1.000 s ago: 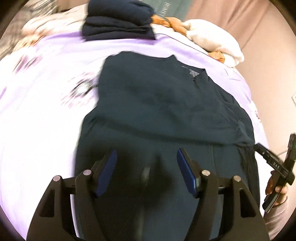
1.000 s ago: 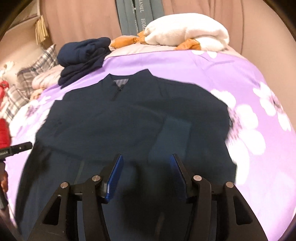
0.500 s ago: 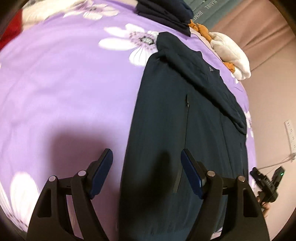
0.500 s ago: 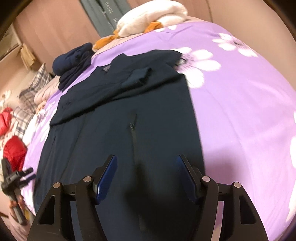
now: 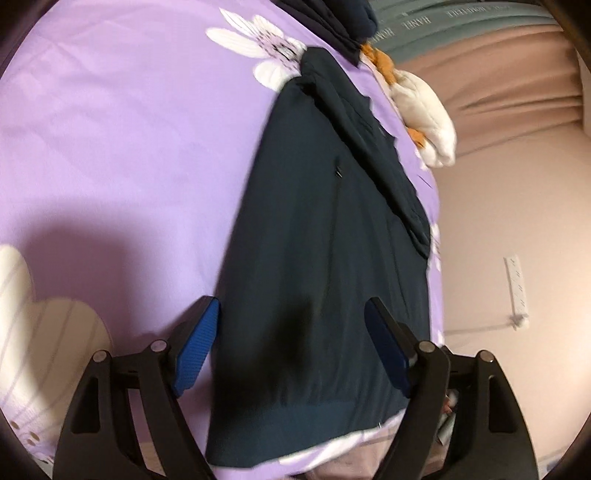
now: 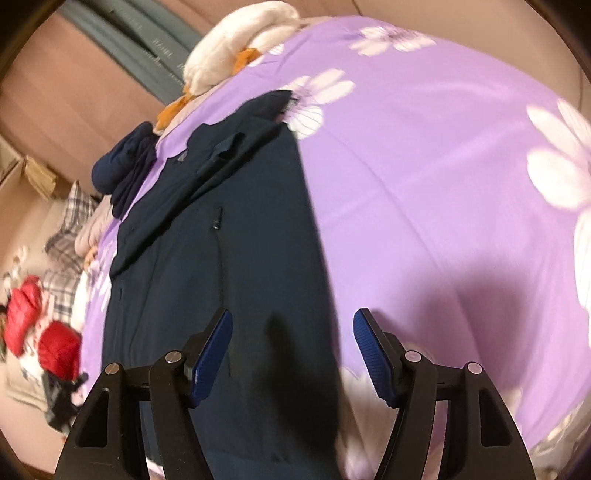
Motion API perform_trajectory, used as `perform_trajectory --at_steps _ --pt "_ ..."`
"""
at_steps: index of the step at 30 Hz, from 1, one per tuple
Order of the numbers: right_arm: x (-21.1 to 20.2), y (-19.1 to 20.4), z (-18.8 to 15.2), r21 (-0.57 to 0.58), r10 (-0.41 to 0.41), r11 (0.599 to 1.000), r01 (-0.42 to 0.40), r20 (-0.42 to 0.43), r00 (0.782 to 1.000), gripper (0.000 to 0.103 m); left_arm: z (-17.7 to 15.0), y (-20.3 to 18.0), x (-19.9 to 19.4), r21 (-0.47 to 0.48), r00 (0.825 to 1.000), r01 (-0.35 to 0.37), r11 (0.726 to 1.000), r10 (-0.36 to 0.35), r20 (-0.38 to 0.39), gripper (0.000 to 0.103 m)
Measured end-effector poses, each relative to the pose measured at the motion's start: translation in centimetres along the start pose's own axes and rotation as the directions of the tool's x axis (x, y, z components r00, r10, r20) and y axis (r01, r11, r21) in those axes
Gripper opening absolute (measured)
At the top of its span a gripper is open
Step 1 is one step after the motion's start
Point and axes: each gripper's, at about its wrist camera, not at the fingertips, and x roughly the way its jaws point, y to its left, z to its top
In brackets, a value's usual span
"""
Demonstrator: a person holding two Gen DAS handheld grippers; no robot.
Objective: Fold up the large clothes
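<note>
A dark navy jacket (image 5: 314,240) lies flat on a purple flowered bedsheet (image 5: 129,147), sleeves folded across its chest, collar at the far end. My left gripper (image 5: 291,332) is open and empty, hovering over the jacket's near left part above the hem band (image 5: 295,424). In the right wrist view the same jacket (image 6: 229,240) runs away from me. My right gripper (image 6: 291,343) is open and empty over the jacket's near right edge, its right finger over the bedsheet (image 6: 443,184).
A stack of folded dark clothes (image 5: 332,18) and a white and orange bundle (image 5: 424,110) sit at the bed's far end. The right wrist view shows that stack (image 6: 125,166), plaid and red items (image 6: 55,332) left of the bed, and the left gripper (image 6: 62,398).
Both grippers have drawn back from the jacket's chest toward its hem and spread apart, the left to the left side, the right to the right side. Both stayed open.
</note>
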Motion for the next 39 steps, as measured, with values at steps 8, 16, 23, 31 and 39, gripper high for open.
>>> perform_trajectory --at_steps 8,16,23,31,39 --pt "0.4 -1.8 -2.6 0.066 0.191 0.981 -0.184 -0.111 0.975 0.071 -2.3 0.5 -0.5 0.024 0.995 0.082 0.996 -0.081 -0.056 0.08" --pt "1.9 -0.4 -3.5 0.082 0.329 0.944 -0.32 -0.144 0.933 0.074 -2.6 -0.5 0.9 0.033 0.986 0.138 0.99 -0.134 -0.103 0.08" --pt "3.1 1.2 -2.8 0.093 0.35 0.936 -0.339 -0.151 0.925 0.074 -2.2 -1.9 2.7 0.045 0.981 0.155 0.987 -0.148 -0.125 0.08" --pt "3.7 2.2 -3.0 0.07 0.348 0.937 -0.341 -0.166 0.923 0.074 -2.5 -2.9 3.7 0.088 0.981 0.141 0.986 -0.128 -0.144 0.08" --pt "2.2 1.2 -4.5 0.069 0.35 0.937 -0.344 -0.199 0.915 0.074 -3.6 -2.2 3.1 0.104 0.981 0.143 0.984 -0.126 -0.149 0.078"
